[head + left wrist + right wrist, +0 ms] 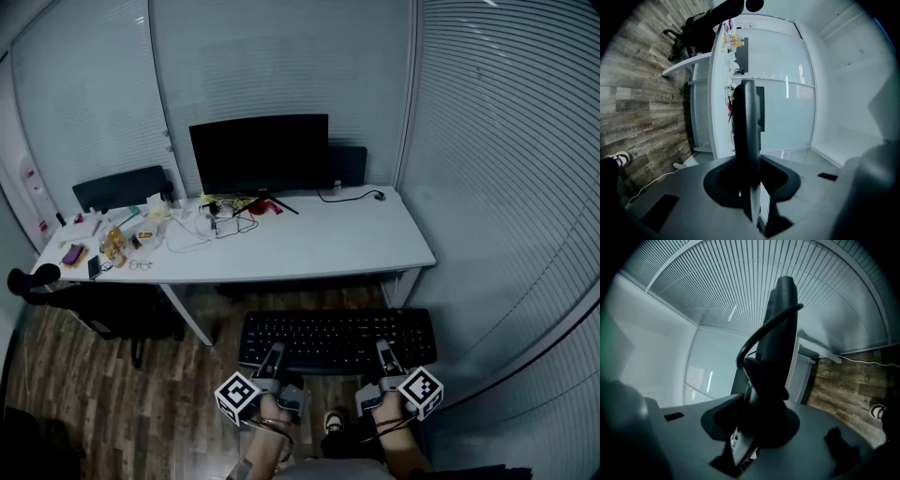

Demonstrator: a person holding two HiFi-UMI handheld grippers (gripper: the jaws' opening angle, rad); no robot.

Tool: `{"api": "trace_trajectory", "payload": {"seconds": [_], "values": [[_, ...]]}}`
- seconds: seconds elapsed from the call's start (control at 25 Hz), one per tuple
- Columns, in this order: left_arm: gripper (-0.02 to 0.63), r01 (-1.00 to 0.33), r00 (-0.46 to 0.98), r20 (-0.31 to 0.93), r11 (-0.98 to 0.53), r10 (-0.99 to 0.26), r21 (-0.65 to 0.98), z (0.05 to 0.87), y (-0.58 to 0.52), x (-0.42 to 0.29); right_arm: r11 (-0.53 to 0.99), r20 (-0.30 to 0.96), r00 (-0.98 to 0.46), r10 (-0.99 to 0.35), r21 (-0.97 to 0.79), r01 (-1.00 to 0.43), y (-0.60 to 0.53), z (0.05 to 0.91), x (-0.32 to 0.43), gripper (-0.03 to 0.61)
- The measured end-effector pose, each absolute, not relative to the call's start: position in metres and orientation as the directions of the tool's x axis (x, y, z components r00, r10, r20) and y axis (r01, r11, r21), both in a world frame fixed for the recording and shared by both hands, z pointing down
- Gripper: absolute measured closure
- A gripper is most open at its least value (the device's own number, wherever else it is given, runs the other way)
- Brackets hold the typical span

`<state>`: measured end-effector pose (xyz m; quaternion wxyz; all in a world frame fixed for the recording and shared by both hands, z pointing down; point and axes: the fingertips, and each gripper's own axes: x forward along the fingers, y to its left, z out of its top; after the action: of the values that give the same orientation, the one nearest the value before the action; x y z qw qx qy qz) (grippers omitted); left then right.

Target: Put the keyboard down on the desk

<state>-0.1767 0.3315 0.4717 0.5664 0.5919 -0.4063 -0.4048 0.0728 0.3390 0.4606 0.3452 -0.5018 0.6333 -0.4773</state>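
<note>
A black keyboard hangs level in the air in front of the white desk, over the wooden floor. My left gripper is shut on its near edge toward the left end, and my right gripper is shut on the near edge toward the right end. In the left gripper view the keyboard shows edge-on, running out from between the jaws of the left gripper. In the right gripper view the keyboard also stands edge-on, with its cable looping beside it, clamped in the right gripper.
A black monitor stands at the desk's back middle. Cables, glasses and small items crowd the desk's left half. A black chair sits at the left. Blinds wall the right side.
</note>
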Motion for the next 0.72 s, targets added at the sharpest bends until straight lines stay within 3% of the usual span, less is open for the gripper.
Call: {"api": "trace_trajectory", "payload": {"seconds": [0.72], "values": [[0.523, -0.018, 0.305, -0.021, -0.028, -0.952, 0.999, 0.465, 0.206, -0.168, 0.054, 0.05, -0.306, -0.951, -0.945, -0.323, 0.203, 0.452, 0.081, 0.472]]}}
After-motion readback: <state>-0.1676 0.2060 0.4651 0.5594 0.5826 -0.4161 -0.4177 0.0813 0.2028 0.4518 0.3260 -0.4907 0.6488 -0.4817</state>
